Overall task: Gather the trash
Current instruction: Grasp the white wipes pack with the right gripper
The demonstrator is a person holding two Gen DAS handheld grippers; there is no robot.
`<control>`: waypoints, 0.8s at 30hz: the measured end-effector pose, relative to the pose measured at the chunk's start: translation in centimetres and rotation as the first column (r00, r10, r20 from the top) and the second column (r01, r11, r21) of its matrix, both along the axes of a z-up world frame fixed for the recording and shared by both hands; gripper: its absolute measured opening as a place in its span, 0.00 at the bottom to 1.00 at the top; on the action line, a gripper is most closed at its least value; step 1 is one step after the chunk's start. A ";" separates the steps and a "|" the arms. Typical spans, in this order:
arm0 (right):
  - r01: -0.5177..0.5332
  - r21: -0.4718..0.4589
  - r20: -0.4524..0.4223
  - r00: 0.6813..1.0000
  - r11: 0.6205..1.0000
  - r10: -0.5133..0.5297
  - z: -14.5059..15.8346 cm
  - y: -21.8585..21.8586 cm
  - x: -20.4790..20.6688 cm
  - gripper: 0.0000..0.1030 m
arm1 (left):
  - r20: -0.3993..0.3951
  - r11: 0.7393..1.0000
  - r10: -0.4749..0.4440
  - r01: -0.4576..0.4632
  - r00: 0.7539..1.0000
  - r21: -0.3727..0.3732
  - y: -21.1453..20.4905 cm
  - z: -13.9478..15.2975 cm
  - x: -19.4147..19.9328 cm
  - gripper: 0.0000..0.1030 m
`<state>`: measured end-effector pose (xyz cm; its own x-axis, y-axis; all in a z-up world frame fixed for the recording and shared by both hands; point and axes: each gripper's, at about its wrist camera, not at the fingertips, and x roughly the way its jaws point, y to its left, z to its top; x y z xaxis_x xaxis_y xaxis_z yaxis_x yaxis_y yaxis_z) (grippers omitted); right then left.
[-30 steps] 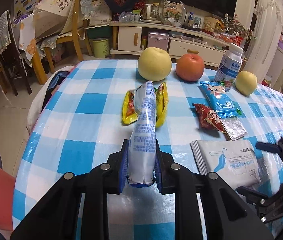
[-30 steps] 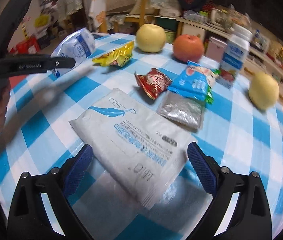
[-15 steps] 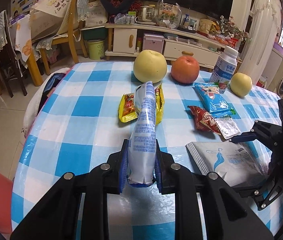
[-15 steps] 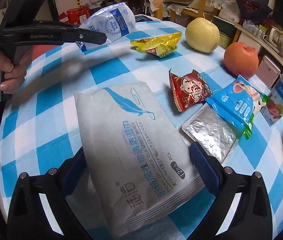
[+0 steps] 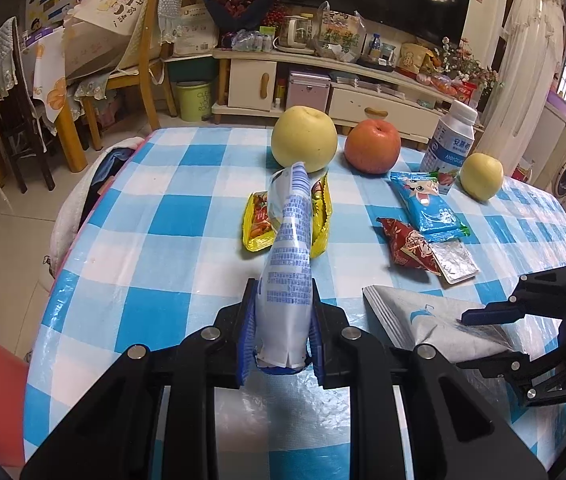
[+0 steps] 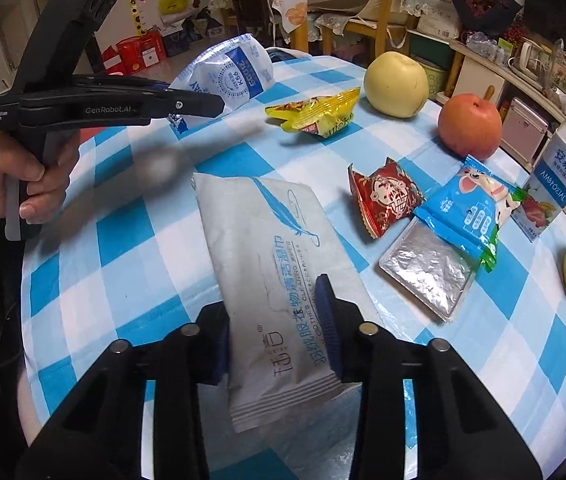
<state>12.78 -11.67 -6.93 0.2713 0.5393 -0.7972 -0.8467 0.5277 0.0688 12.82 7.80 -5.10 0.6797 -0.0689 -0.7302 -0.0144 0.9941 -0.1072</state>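
So my left gripper (image 5: pixel 281 344) is clamped on the blue-and-white pouch (image 5: pixel 288 264), and my right gripper (image 6: pixel 279 336) is closing on the wipes packet (image 6: pixel 271 272), lying at 6 o'clock on the checked bench (image 6: pixel 131 236). Next I'd lift it clear. More wrappers sit around 1 o'clock; cluttered living room behind.

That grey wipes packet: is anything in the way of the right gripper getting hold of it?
Nothing visible. The wipes packet already lies between the closing jaws of the right gripper, and the silver packet lies apart to its side.
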 end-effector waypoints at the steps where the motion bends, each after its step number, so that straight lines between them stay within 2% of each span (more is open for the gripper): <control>1: 0.007 0.004 0.003 1.000 1.000 -0.007 0.2 0.0 -0.1 0.31 | 0.001 1.000 0.003 -0.003 1.000 -0.002 0.1 0.1 -0.1 0.23; 3: 0.037 0.014 0.024 0.999 0.999 -0.038 1.0 0.0 -0.2 0.19 | 0.005 1.000 0.007 -0.007 1.000 -0.008 0.3 0.2 -0.1 0.23; 6: 0.070 0.040 0.023 0.997 0.997 -0.071 1.9 0.0 -0.3 0.15 | 0.010 1.000 0.010 -0.010 1.000 -0.014 0.6 0.3 -0.3 0.23; 11: 0.149 0.100 -0.013 0.989 0.984 -0.148 2.9 -0.7 -0.3 0.11 | 0.020 1.000 0.012 -0.012 1.000 -0.016 0.8 0.5 -0.6 0.23; 16: 0.239 0.201 -0.045 0.971 0.950 -0.235 4.6 -2.0 -0.9 0.10 | 0.024 1.000 0.010 -0.009 1.000 -0.023 0.9 0.6 -1.0 0.23; 24: 0.313 0.298 -0.023 0.947 0.902 -0.321 7.9 -2.2 -2.9 0.10 | 0.039 1.000 0.001 0.000 0.999 -0.018 0.3 1.7 -2.7 0.24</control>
